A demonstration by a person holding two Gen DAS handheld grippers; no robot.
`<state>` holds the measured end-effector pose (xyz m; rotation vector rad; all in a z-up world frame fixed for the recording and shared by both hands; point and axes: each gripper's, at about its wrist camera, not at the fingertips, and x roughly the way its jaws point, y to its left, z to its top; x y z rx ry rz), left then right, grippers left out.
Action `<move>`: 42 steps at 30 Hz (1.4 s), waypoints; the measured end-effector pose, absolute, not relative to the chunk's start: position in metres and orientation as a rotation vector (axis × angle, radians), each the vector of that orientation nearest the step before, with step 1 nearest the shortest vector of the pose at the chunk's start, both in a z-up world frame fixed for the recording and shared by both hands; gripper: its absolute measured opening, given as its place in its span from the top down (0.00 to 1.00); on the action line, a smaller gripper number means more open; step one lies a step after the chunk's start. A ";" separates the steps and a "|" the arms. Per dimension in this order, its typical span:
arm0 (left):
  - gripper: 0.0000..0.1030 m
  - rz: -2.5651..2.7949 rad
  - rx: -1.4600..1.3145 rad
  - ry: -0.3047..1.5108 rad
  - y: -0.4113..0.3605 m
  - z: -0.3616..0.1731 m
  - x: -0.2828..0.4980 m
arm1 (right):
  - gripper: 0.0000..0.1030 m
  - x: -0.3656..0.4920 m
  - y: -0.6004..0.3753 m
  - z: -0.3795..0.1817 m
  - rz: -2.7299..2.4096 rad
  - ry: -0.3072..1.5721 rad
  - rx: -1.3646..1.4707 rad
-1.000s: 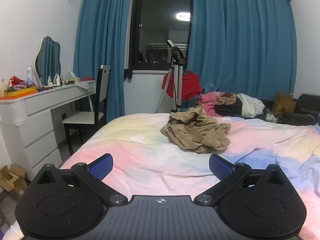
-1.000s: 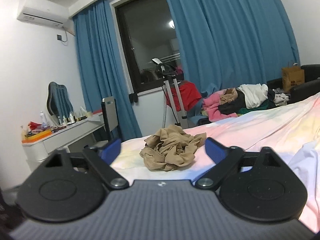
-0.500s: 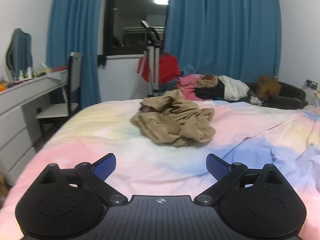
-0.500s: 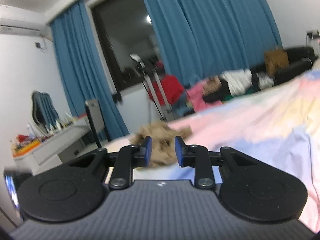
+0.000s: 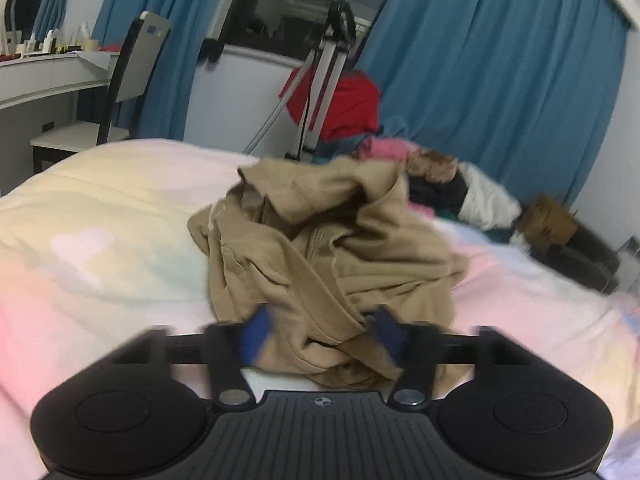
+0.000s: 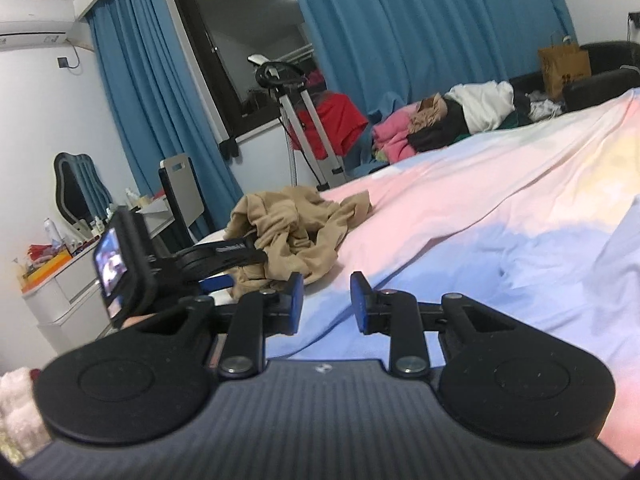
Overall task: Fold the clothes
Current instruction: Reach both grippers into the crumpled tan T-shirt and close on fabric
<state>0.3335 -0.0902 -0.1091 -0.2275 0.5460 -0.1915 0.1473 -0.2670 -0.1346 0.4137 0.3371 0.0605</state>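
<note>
Left wrist view: left hand-held gripper [image 5: 320,334] part open, blurred fingers astride near edge of crumpled tan garment [image 5: 324,248] on pastel bed [image 5: 100,240]; grip not established. Right wrist view: right hand-held gripper [image 6: 325,304] narrowly open, empty, above bedsheet; left device visible at garment's near side.

The left gripper [image 5: 318,334] moved forward across the bed [image 5: 100,216] until the near edge of the crumpled tan garment [image 5: 320,240] lay between its fingers [image 5: 256,332], which narrowed from wide apart. The right gripper [image 6: 325,300] had pinched nearly together half a second earlier, then partly reopened over the bed, beside the garment.
</note>
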 end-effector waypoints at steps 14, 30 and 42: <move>1.00 -0.250 -0.219 0.339 -0.025 -0.026 0.200 | 0.71 0.138 -0.259 -0.130 0.089 0.271 0.388; 0.99 -0.244 -0.185 0.392 0.013 0.010 0.040 | 0.70 0.082 -0.217 -0.099 0.184 0.300 0.262; 0.70 -0.146 -0.240 0.371 0.072 -0.004 0.068 | 0.25 0.212 -0.136 -0.075 0.232 0.319 0.107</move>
